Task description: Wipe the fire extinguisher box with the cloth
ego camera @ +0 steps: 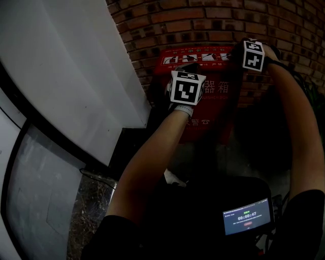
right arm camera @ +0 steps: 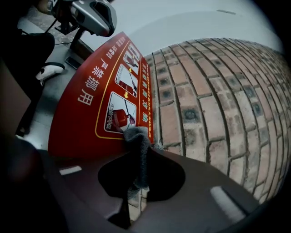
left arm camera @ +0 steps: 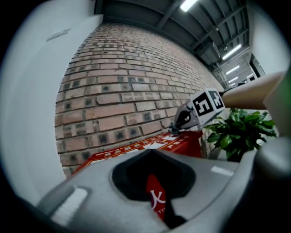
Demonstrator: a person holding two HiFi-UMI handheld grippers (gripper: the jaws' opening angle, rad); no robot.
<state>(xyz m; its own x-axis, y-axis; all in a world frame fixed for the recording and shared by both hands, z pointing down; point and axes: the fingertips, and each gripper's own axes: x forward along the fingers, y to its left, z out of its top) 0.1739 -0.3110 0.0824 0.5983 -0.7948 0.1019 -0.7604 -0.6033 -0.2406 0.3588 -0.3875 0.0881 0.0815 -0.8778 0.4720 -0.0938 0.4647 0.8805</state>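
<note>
Red and lettered, the fire extinguisher box stands at the upper centre of the head view, against the brick wall. I judge the wiping step is in hand: my right tongs are clamped on the grey cloth, which touches the box's top beside the wall. The next move calls for a steady drag across the lid with the cloth pressed down. My left tongs are closed and empty above the box's front.

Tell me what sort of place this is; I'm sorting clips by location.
Probably a hall of an industrial or commercial building: a red fire extinguisher box stands against a brick wall, strip lights hang under an exposed steel ceiling, and a leafy plant stands beside the box.
</note>
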